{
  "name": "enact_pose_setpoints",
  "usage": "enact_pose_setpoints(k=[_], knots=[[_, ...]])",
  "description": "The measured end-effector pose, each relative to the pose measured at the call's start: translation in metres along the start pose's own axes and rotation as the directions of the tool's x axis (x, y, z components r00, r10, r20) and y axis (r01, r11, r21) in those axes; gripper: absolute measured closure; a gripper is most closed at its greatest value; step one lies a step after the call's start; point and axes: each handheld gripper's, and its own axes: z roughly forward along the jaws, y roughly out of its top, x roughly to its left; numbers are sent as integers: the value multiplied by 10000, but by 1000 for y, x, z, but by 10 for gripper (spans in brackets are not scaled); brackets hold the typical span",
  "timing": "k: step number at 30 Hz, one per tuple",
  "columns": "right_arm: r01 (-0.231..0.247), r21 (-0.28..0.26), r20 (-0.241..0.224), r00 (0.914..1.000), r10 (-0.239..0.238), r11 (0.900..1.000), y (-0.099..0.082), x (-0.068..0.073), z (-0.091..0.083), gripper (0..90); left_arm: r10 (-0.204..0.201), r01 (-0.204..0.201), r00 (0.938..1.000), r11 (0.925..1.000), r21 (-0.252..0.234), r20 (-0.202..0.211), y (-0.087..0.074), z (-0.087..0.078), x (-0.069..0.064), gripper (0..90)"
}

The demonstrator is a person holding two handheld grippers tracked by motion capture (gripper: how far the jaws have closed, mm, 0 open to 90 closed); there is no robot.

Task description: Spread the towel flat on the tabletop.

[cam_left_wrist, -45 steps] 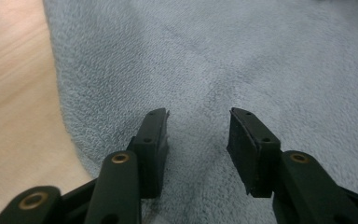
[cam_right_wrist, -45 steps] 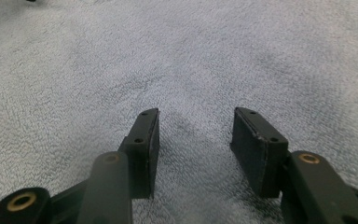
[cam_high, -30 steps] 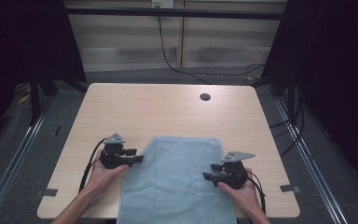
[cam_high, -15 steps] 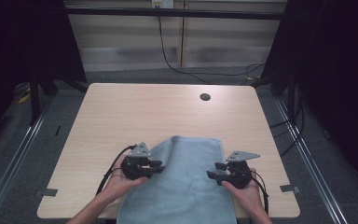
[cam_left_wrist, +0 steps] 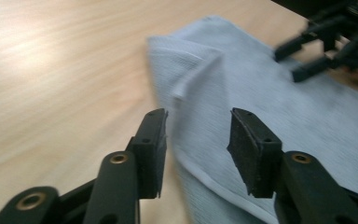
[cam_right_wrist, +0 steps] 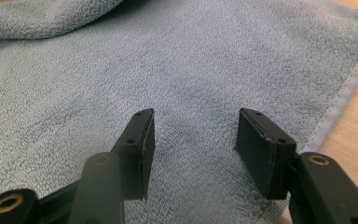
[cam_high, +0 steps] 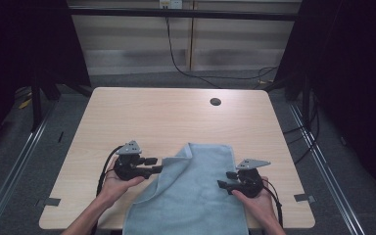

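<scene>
Folded inward since earlier, towel [cam_high: 196, 191] corner is lying released; my left gripper [cam_high: 157, 165] jaws have just been opening, empty; right gripper [cam_high: 224, 179] is hovering apart, steadying.

Towel [cam_high: 196, 196] cut off (bottom edge)

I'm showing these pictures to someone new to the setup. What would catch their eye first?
Probably the light blue towel at the table's near edge, its left far corner flipped over onto itself. Next, the two black grippers flanking it: the left gripper open beside the folded edge, the right gripper open over the towel's right side.
</scene>
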Motion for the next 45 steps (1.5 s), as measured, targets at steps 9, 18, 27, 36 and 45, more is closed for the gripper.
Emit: enact_pose_setpoints(k=[9,18,27,36,45], knots=[[102,21,-34,9999,-102,9999,0,1,1,459,227,-249,9992,9973,686,330,3,36,7,799],[96,59,-5,10000,-96,9999,-1,1,0,457,-544,502,9952,9974,-524,-813,5,-6,38,869],[49,-284,5,10000,-49,9996,5,-2,-5,440,-1516,1314,9654,9856,-1060,-2123,-5,-31,68,645],[-68,-693,465,9989,100,9976,37,-43,11,439,-834,834,9742,9965,-89,-2098,-11,-9,68,582],[-398,-452,611,9972,425,9982,58,-77,43,373,-393,543,9731,9967,602,-2271,-15,6,65,511]])
